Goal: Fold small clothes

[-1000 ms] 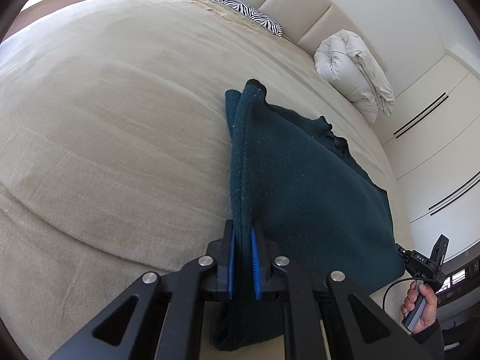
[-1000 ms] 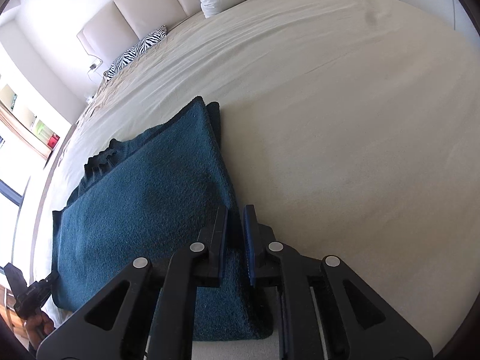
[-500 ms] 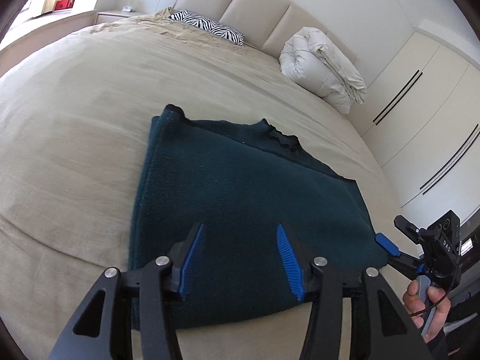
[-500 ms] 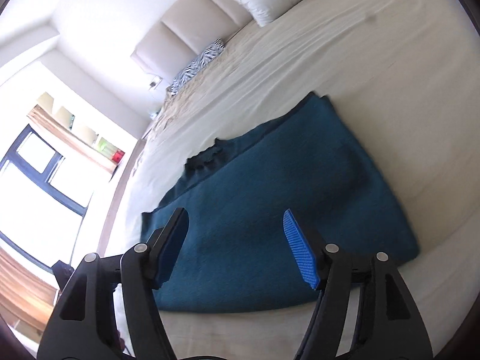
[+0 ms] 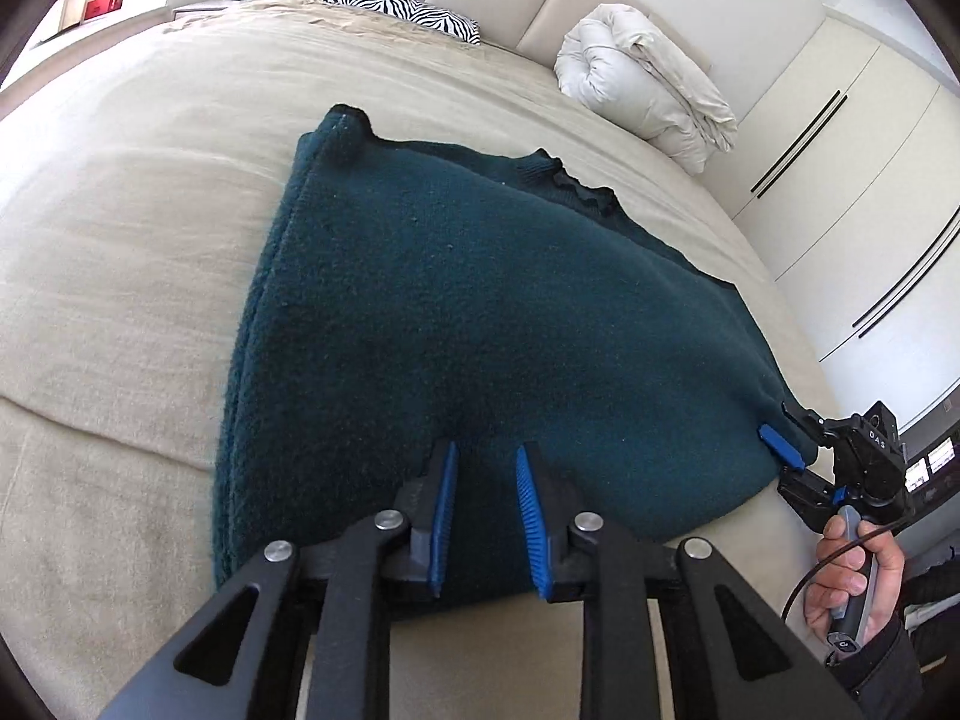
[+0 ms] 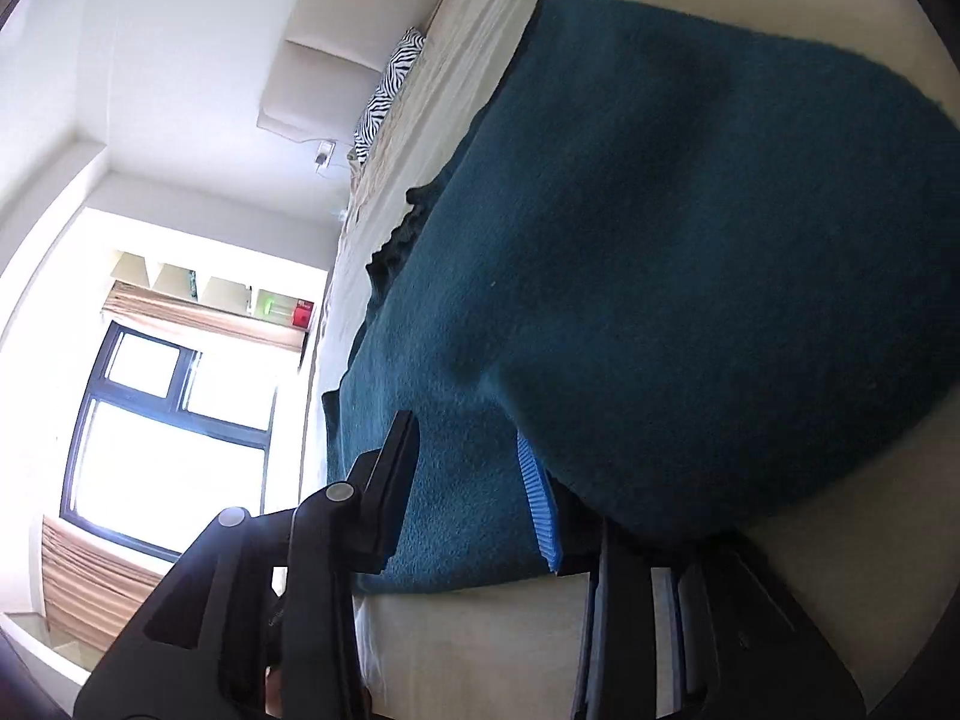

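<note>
A dark teal knit garment point(image 5: 480, 324) lies folded flat on the beige bed point(image 5: 132, 228). My left gripper point(image 5: 485, 468) is open, its blue pads a small gap apart, resting on the garment's near edge with nothing between them. My right gripper point(image 6: 468, 456) is open at the garment's right near corner point(image 6: 660, 240); one finger lies over the cloth and the other is under the raised corner. It also shows in the left wrist view point(image 5: 792, 456), held by a hand.
A rolled white duvet point(image 5: 636, 84) and a zebra pillow point(image 5: 402, 12) lie at the padded headboard. White wardrobe doors point(image 5: 852, 192) stand to the right. A window point(image 6: 168, 420) and shelves are on the left wall.
Both grippers let go of the garment's edge and opened wide. Since then the left jaws have narrowed on the near edge, and the right gripper has rolled sideways and slid around the right corner.
</note>
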Demonstrator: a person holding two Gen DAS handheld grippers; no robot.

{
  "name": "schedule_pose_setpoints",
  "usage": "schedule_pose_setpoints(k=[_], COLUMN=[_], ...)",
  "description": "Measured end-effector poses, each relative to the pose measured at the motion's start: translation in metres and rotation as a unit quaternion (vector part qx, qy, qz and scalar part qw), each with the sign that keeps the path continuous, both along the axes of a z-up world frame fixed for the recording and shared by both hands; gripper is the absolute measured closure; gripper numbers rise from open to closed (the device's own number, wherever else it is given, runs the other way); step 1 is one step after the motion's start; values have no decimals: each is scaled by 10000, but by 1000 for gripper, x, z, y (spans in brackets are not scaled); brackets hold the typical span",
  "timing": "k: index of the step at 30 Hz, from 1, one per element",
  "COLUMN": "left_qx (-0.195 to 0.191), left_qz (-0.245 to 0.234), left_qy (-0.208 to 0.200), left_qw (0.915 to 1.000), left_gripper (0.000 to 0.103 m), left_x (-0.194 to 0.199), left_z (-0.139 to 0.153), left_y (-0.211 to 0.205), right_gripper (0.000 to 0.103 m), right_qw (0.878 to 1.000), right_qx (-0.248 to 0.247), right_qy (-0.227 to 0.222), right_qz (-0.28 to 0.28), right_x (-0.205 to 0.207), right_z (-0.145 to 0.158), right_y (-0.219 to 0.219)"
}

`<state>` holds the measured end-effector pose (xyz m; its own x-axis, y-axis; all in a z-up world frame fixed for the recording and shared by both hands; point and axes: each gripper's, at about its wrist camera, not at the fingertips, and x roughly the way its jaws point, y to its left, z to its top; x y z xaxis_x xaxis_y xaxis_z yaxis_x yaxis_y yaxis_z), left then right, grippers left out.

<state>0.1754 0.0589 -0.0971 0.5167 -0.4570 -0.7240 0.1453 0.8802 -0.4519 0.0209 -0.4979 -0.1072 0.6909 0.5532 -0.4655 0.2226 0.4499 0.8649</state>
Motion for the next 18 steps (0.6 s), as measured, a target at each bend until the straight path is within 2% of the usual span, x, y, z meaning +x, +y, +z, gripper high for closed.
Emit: schedule_pose_setpoints(k=[3,4,5,6,7,9,11,13,15,16,18], left_qx=[22,3,-95,-221,-350,-532,-765,-738,-645,-598,-681], left_qz=[229,301,312,267,153,-153,-446,-601,-594,-573,-590], left_qy=[28,-10,-100,-215,-297,-335,-339,-213,98,130,119], left_qw=[9997,9995,9994,9992,9988,9979,9955,9952,9961,9965,9959], left_gripper=[75,72,62,58,57,48,48,48,48,51,63], left_x=[-5,-7,-8,-9,-8,-2,6,17,27,28,27], left_z=[9,15,22,29,36,43,40,27,8,2,-3], left_y=[10,11,9,4,-6,-34,-63,-89,-100,-99,-89], right_gripper=[75,75,72,70,69,69,69,69,69,69,69], right_qw=[9979,9961,9945,9945,9955,9979,9989,9983,9972,9967,9960], right_qx=[-277,-351,-426,-419,-384,-305,-56,298,585,620,499], right_qy=[-12,28,29,-52,-126,-279,-448,-484,-296,-187,14], right_qz=[-587,-803,-952,-957,-860,-497,-120,154,360,489,745], right_x=[-23,-30,-37,-41,-41,-34,-23,-9,15,19,27], right_z=[10,16,23,30,36,48,54,48,38,31,16], right_y=[-39,-48,-52,-53,-46,-24,3,28,59,69,83])
